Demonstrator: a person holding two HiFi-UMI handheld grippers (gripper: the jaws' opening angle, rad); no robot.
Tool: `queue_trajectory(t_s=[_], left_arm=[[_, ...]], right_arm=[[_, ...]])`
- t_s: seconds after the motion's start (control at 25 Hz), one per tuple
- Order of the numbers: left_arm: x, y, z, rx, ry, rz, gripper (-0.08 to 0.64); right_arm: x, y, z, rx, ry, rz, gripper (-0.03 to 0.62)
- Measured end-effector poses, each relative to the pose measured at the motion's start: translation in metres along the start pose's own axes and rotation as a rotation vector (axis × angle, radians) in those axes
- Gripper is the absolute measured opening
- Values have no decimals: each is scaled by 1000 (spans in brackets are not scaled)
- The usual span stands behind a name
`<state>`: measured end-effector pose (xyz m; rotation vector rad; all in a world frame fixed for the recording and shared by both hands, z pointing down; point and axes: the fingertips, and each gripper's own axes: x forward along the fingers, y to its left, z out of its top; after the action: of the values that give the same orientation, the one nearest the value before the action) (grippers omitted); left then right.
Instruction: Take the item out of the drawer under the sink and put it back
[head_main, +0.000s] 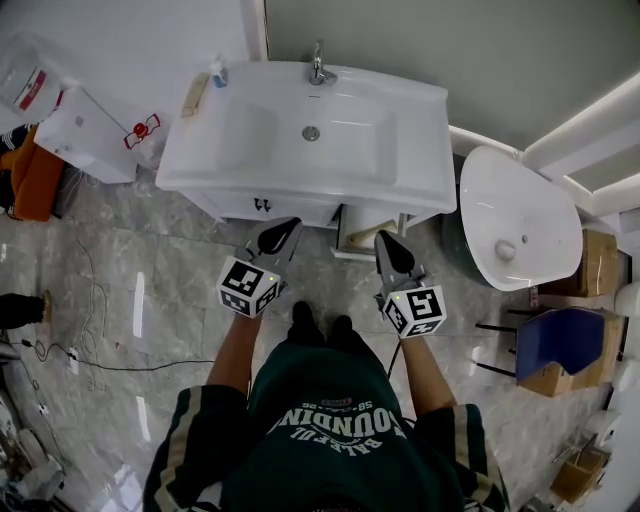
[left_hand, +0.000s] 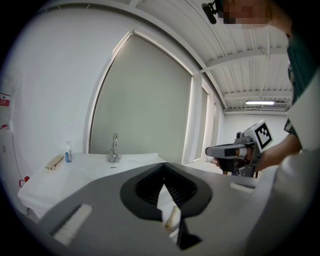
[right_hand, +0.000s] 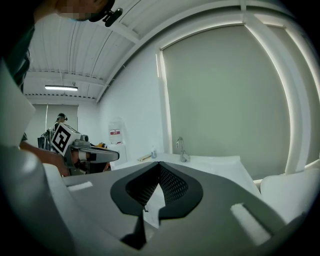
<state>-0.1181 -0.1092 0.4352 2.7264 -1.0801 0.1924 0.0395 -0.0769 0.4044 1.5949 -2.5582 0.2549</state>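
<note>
- Tongs check: left tongs (head_main: 288, 228) and right tongs (head_main: 386, 242) hover side by side just short of the cabinet (head_main: 235, 203), not touching it.
- Each gripper view shows its own tips pressed together with nothing pinched, so both are closed and empty.
- The sink (head_main: 400, 160) overhangs the cabinet. From the head view you only get a thin strip of front with two small dark handles (head_main: 262, 204).
- The item is out of sight in every view.
- A pale boxy part (head_main: 362, 228) sits under the sink's right half. Can't tell if it's a pulled-out drawer or a shelf.
- Gripper views look over the sink top at the faucet (left_hand: 114, 148), and the tongs' own bodies block everything lower.
</note>
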Motion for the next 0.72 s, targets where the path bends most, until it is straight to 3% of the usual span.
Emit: queue_trajectory(t_s=[0.72], left_arm=[[39,-14,8,-21,5,49,49]], right_arm=[[15,-43,3,14,4,76,2]])
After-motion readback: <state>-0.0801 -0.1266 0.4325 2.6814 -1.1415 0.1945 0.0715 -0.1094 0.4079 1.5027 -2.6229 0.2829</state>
